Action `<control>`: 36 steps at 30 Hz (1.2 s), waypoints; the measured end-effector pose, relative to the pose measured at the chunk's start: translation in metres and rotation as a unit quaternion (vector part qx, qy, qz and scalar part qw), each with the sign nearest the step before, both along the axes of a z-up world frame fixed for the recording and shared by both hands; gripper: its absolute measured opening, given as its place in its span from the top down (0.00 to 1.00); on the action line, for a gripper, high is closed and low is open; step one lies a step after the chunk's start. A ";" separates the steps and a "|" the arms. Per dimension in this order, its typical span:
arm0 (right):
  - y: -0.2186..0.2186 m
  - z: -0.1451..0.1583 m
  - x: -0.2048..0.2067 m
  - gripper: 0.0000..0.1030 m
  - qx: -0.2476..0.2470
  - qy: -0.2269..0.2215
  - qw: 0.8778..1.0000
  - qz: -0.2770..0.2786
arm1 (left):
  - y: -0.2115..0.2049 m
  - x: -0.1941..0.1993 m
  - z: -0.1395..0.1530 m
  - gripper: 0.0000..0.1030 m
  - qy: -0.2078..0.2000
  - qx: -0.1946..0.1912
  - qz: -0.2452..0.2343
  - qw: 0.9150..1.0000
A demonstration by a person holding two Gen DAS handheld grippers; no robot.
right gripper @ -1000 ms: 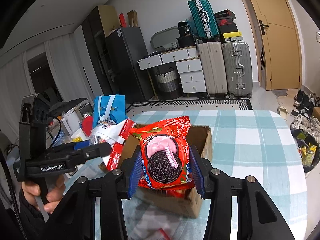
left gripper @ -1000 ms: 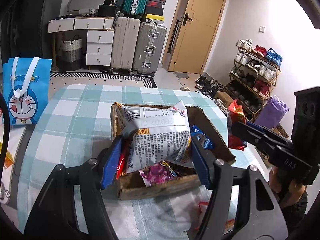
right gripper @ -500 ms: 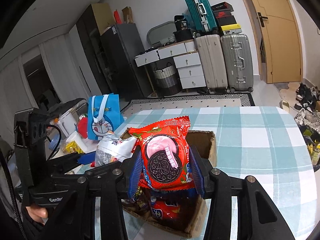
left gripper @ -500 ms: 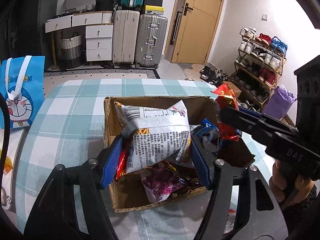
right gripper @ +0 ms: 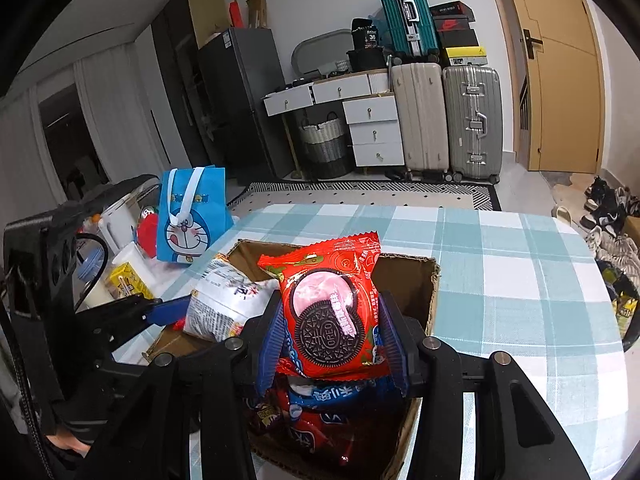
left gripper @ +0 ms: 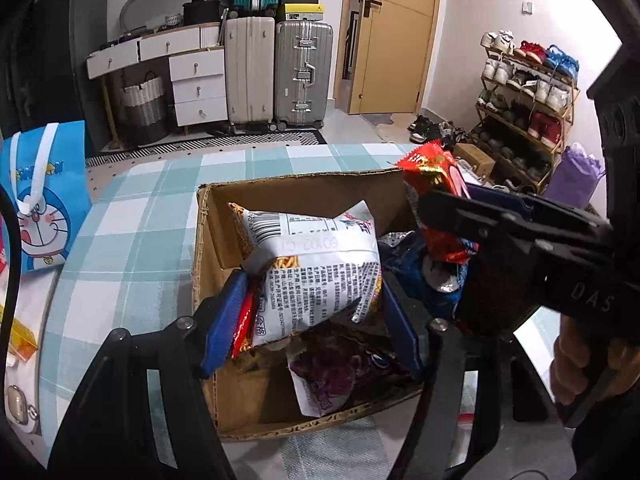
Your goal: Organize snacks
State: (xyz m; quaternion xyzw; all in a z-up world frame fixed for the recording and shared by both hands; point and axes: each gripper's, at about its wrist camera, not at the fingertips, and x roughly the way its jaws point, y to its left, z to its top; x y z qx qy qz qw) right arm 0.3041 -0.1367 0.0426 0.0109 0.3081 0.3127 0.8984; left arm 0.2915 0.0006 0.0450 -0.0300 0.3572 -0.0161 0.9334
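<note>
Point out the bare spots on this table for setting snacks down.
Bare tablecloth lies right of the box in the right wrist view, and beyond it toward the rug. The box itself is crowded with packets, and clutter lines the edge by the blue bag.

The red snack packet between the right gripper fingers reads "OREO" on its pictured cookie. Seen from the left gripper, the right gripper's black body carries "DAS". Left of it, the black hat shows "36".
</note>
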 end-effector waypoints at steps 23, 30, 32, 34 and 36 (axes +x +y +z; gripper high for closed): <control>-0.053 0.025 -0.046 0.01 0.023 -0.031 0.999 -0.021 | 0.014 -0.052 0.013 0.07 -0.025 -0.052 0.012 0.998; -0.070 0.019 -0.074 0.00 0.015 -0.021 0.999 -0.024 | 0.017 -0.097 0.019 0.01 -0.044 -0.042 0.023 0.998; -0.071 0.015 -0.084 0.00 0.010 -0.017 1.000 -0.020 | 0.015 -0.110 0.020 0.01 -0.046 -0.032 0.029 0.998; -0.072 0.012 -0.093 0.00 0.001 -0.015 1.000 -0.020 | 0.014 -0.123 0.019 0.01 -0.048 -0.030 0.029 0.998; -0.074 0.007 -0.104 0.00 -0.005 -0.012 1.000 -0.019 | 0.013 -0.135 0.017 0.01 -0.048 -0.025 0.032 0.998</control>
